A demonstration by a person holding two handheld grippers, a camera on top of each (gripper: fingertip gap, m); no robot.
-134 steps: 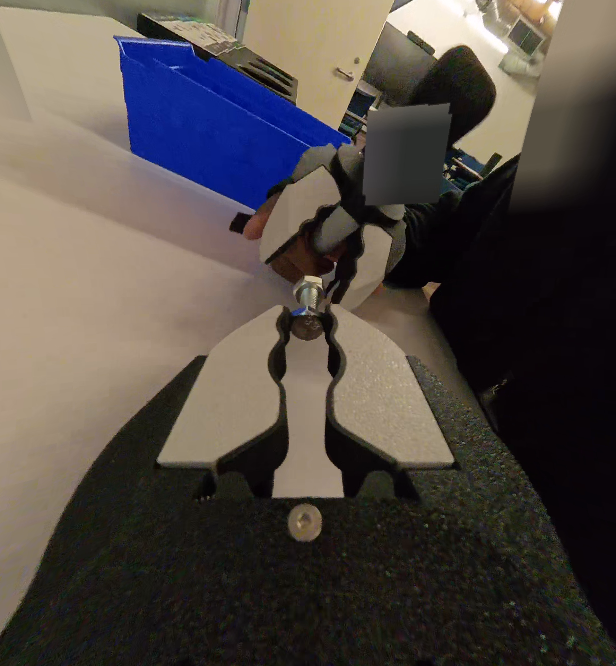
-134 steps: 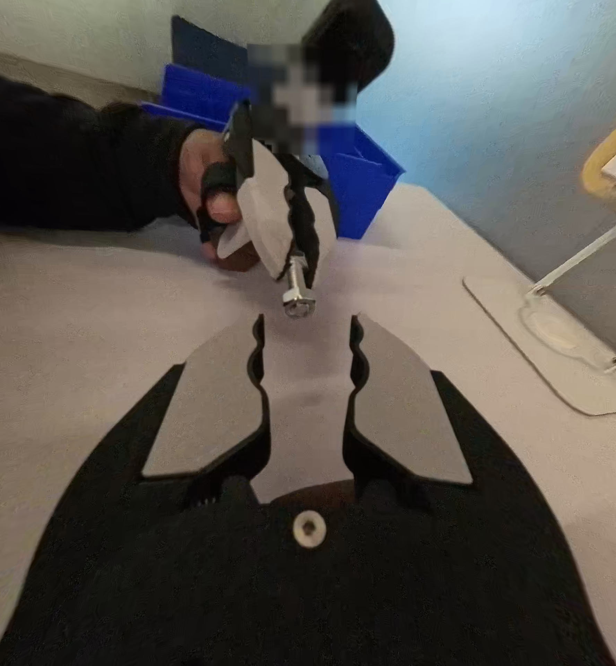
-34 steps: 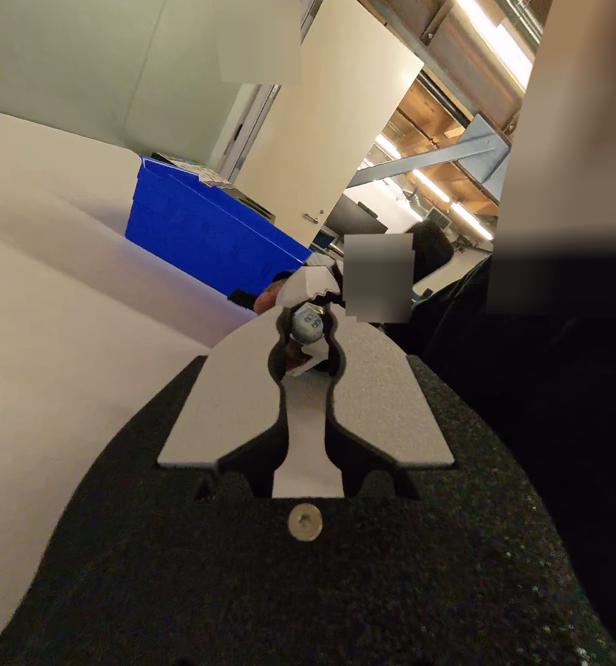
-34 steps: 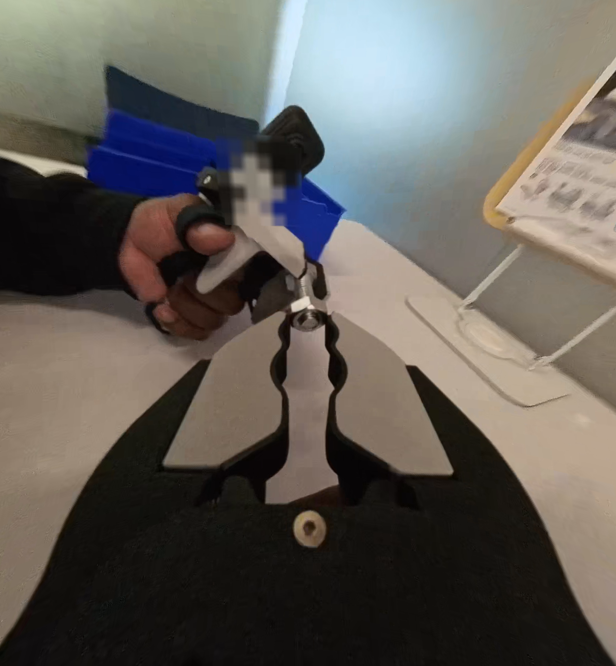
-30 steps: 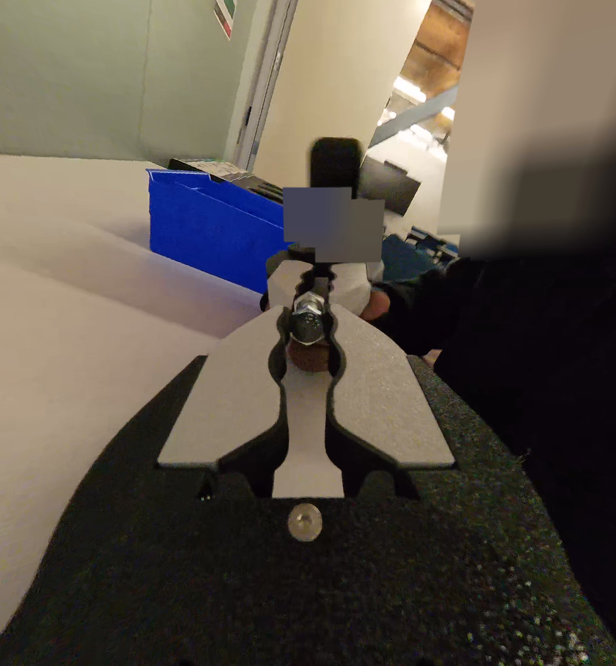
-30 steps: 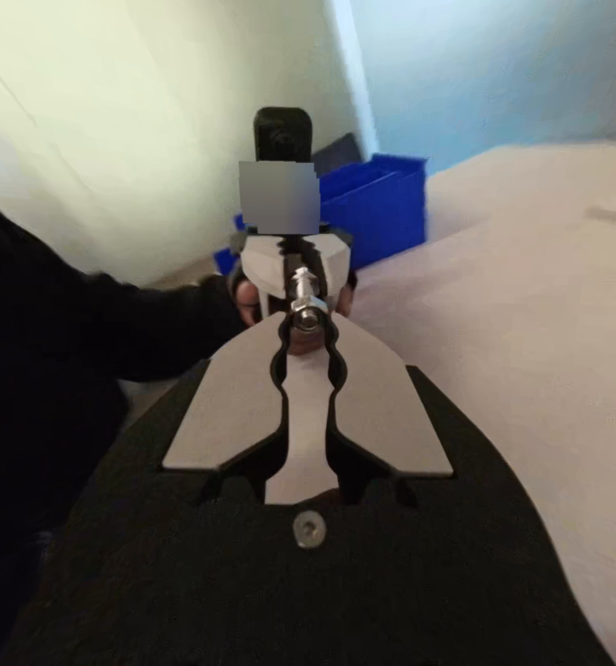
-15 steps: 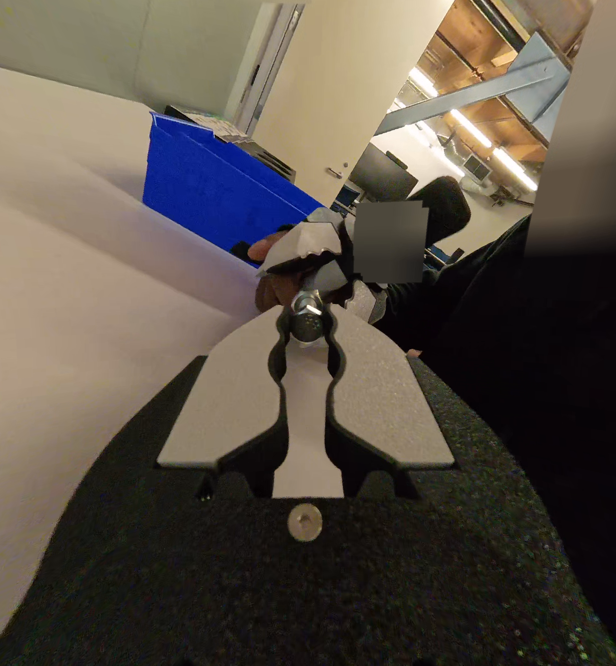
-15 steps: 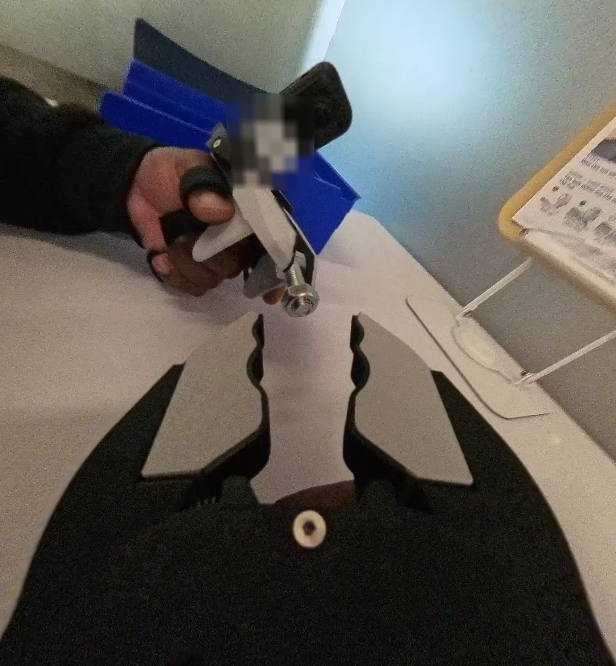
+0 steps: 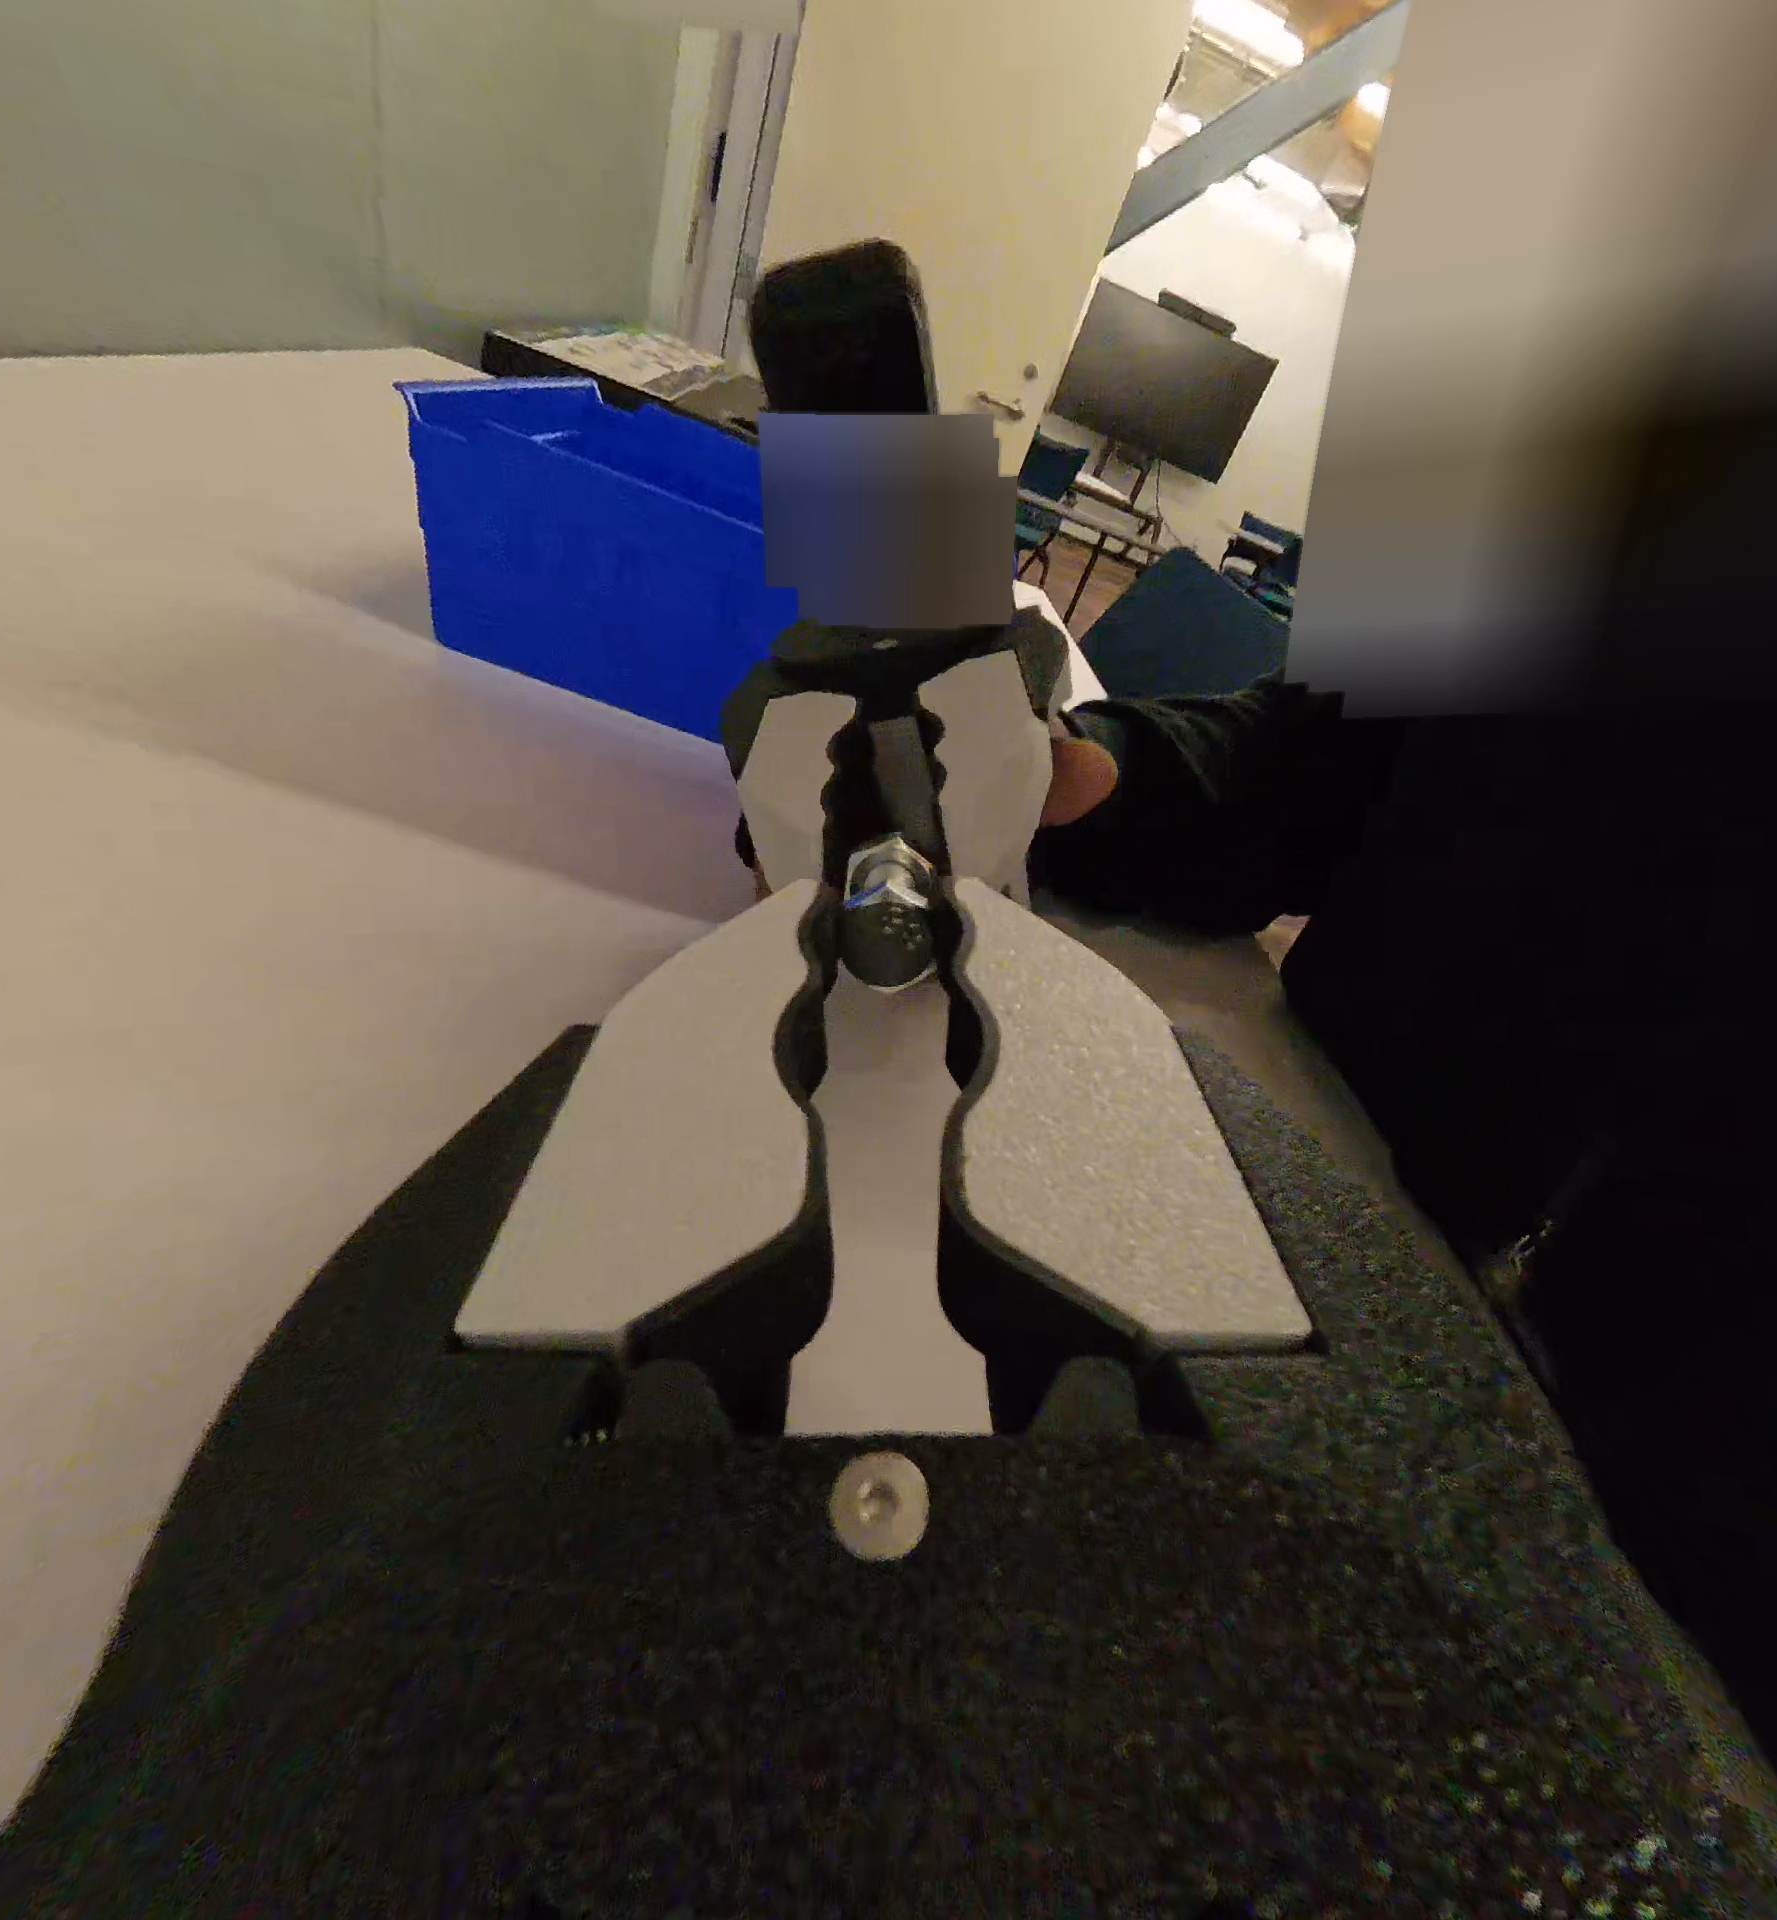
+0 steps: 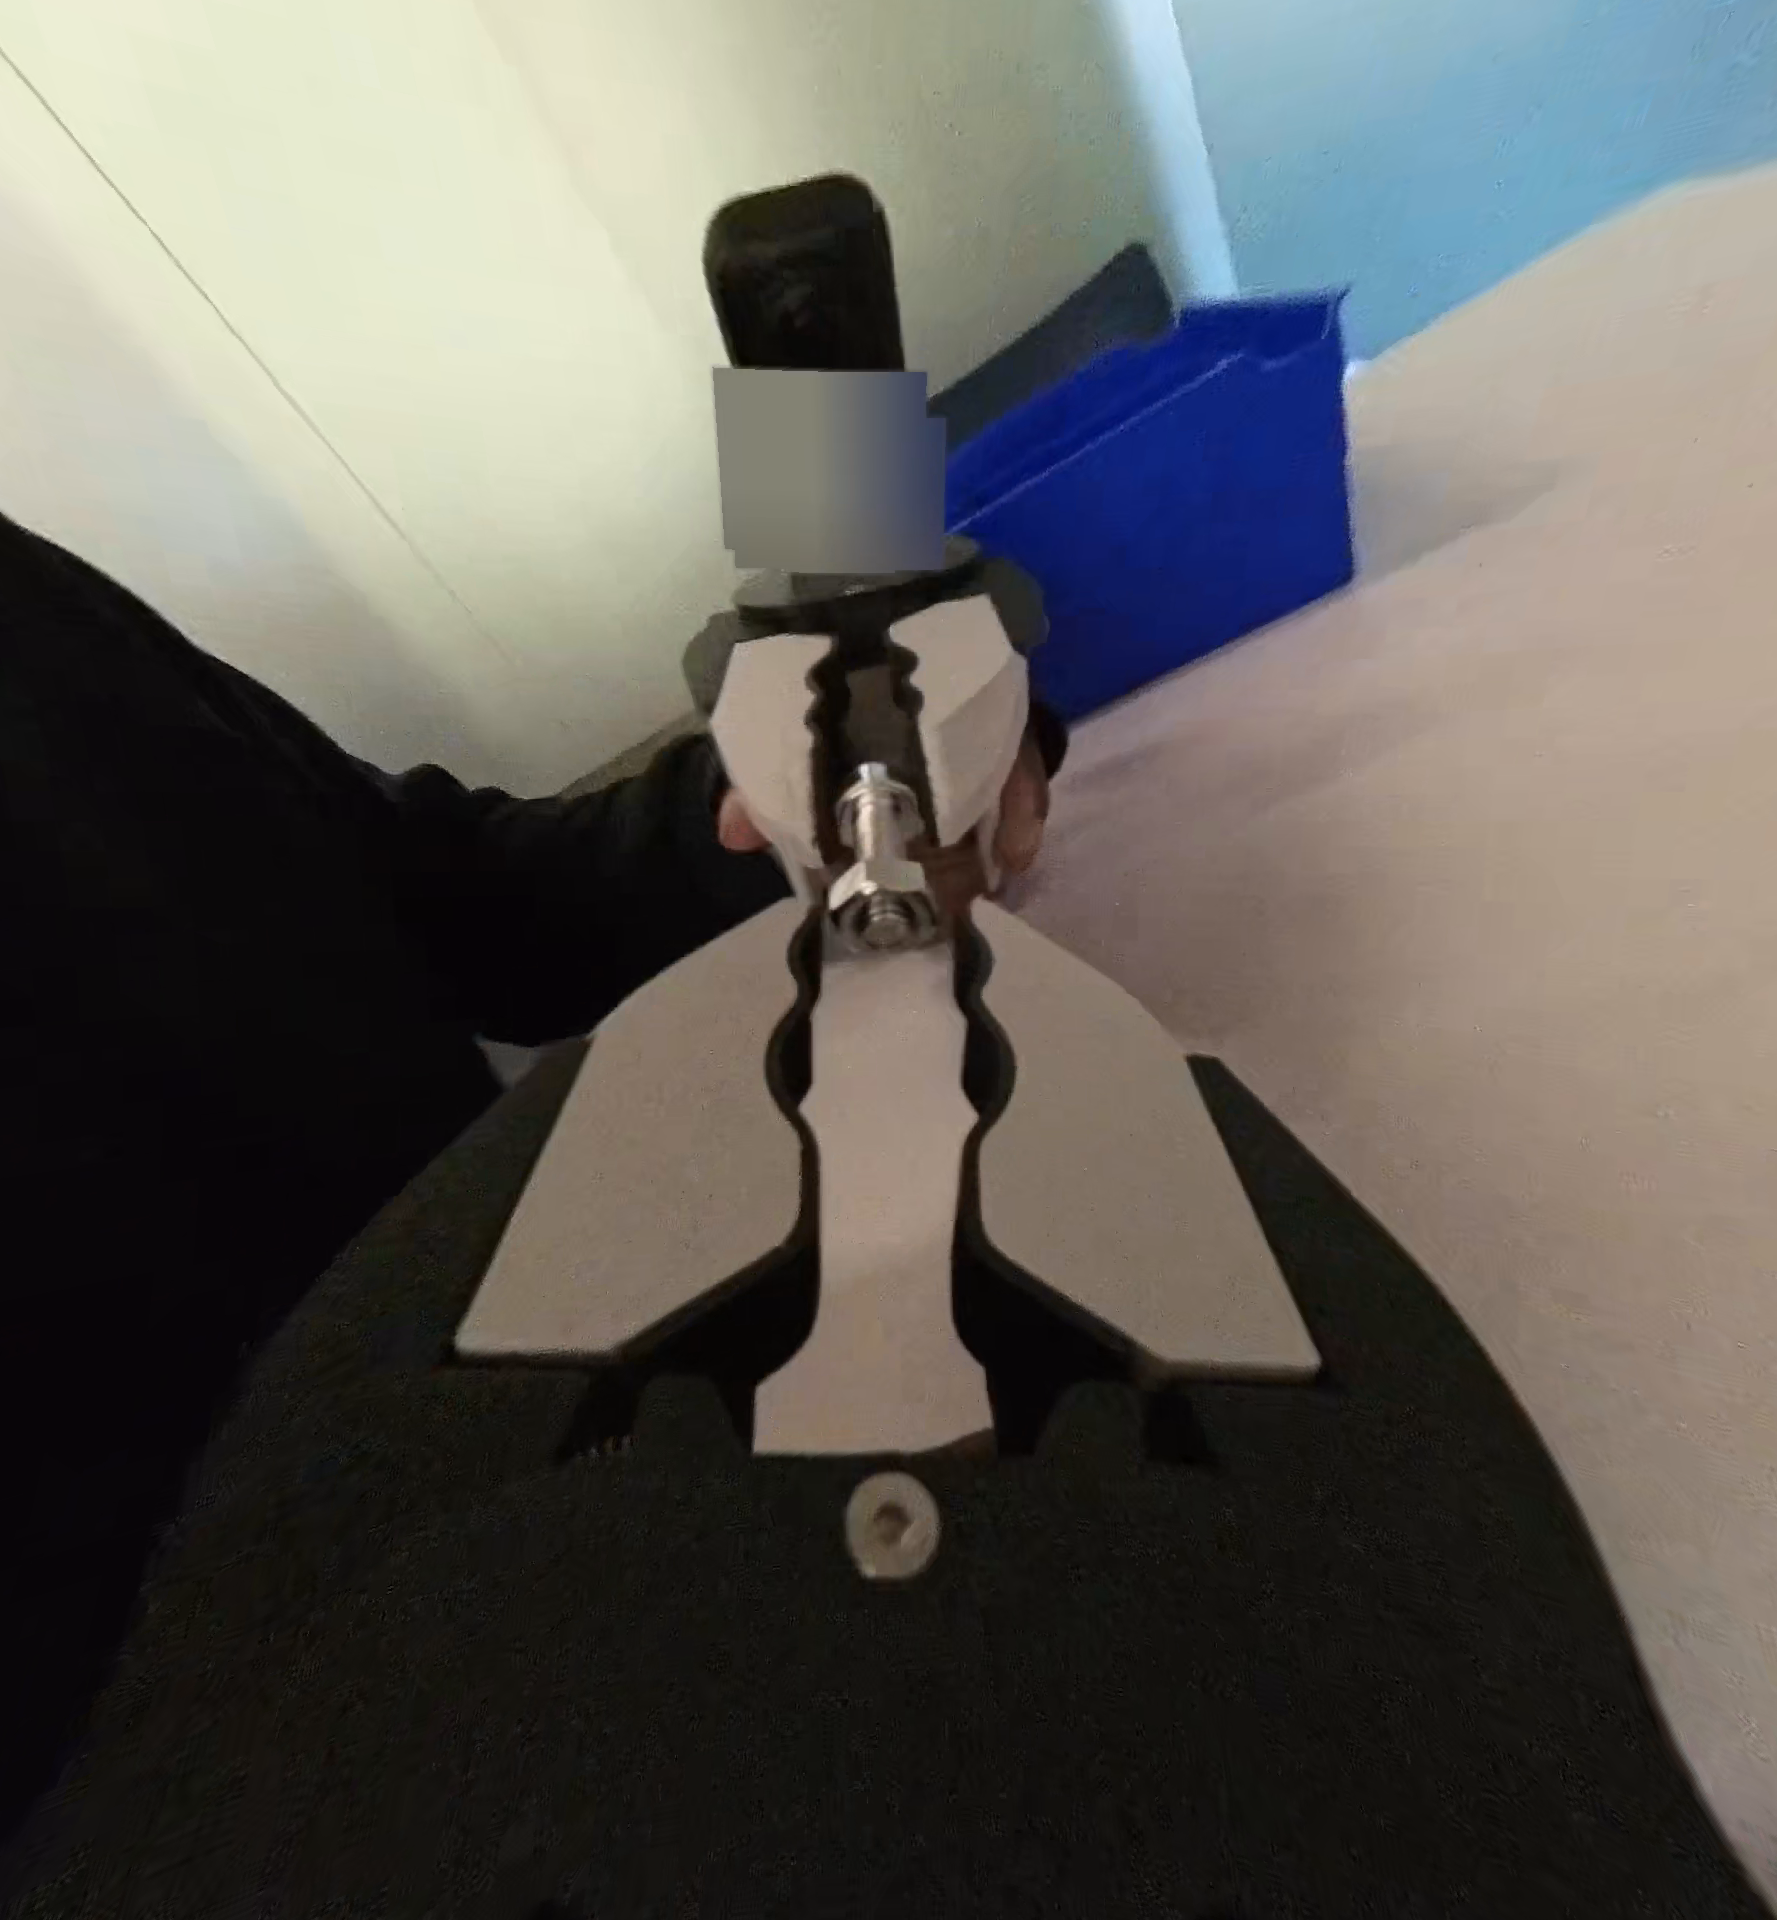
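My left gripper (image 9: 884,904) is shut on the hex head of a silver bolt (image 9: 884,940) and holds it above the white table (image 9: 240,1039). The threaded shank points away toward my right gripper (image 9: 884,790), which faces it head-on. A silver nut (image 10: 879,914) sits on the shank's near end in the right wrist view. My right gripper (image 10: 882,935) has its fingertips on either side of the nut, close to it but with slight gaps, so it counts as open. Beyond the nut, the left gripper (image 10: 868,748) grips the bolt's far end.
A blue plastic bin (image 9: 593,582) stands on the table behind the grippers and also shows in the right wrist view (image 10: 1154,540). A black tray (image 9: 614,364) lies behind it. A person's dark sleeves (image 10: 240,779) reach in from the side.
Half a second ago my right gripper was wide open, tilted and clear of the nut. It has since lined up head-on and narrowed around the nut. The left gripper kept hold of the bolt throughout.
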